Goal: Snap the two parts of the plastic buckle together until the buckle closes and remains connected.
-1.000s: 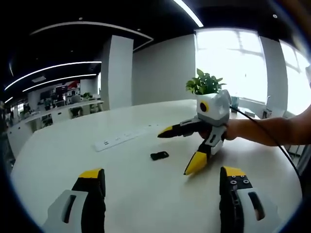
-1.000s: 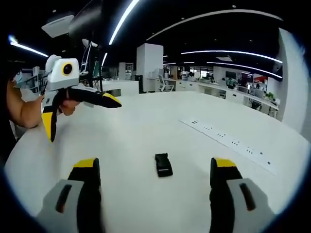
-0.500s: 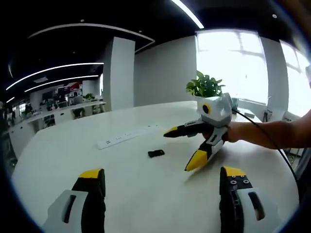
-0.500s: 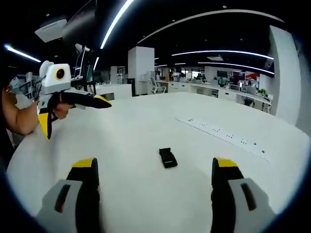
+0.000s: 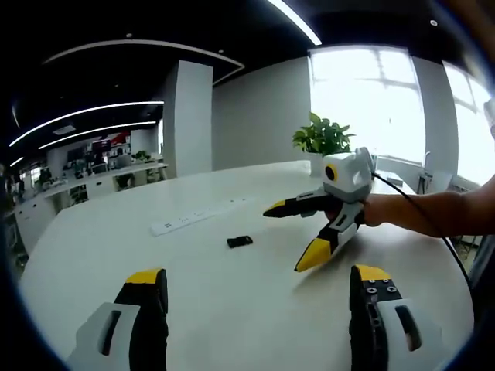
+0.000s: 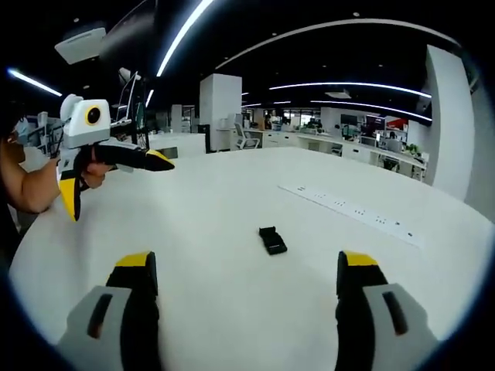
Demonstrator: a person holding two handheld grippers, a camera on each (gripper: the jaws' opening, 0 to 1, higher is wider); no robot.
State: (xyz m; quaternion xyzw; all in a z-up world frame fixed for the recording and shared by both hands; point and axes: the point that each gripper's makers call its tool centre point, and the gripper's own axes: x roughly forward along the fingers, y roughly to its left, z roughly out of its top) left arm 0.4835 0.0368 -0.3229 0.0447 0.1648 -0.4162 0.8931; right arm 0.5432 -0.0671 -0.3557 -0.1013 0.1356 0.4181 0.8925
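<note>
A small black plastic buckle (image 5: 240,242) lies flat on the white table (image 5: 232,309); in the right gripper view the buckle (image 6: 271,239) rests ahead of the jaws, as one joined piece as far as I can tell. My left gripper (image 5: 259,282) is open, its jaws wide apart with nothing between them. My right gripper (image 6: 244,267) is also open and empty. The right gripper (image 5: 303,236) enters the left gripper view from the right, held by a hand, jaws spread. The left gripper (image 6: 112,185) shows at the left of the right gripper view, also spread.
A white power strip (image 5: 189,219) lies beyond the buckle; the strip (image 6: 352,212) runs to the right in the right gripper view. A potted green plant (image 5: 322,135) stands at the table's far side. A person's forearm (image 5: 433,212) and a black cable cross the right.
Both views have pulled back from the buckle, which looks smaller and farther away. Both grippers stay open, and the buckle lies where it was on the table.
</note>
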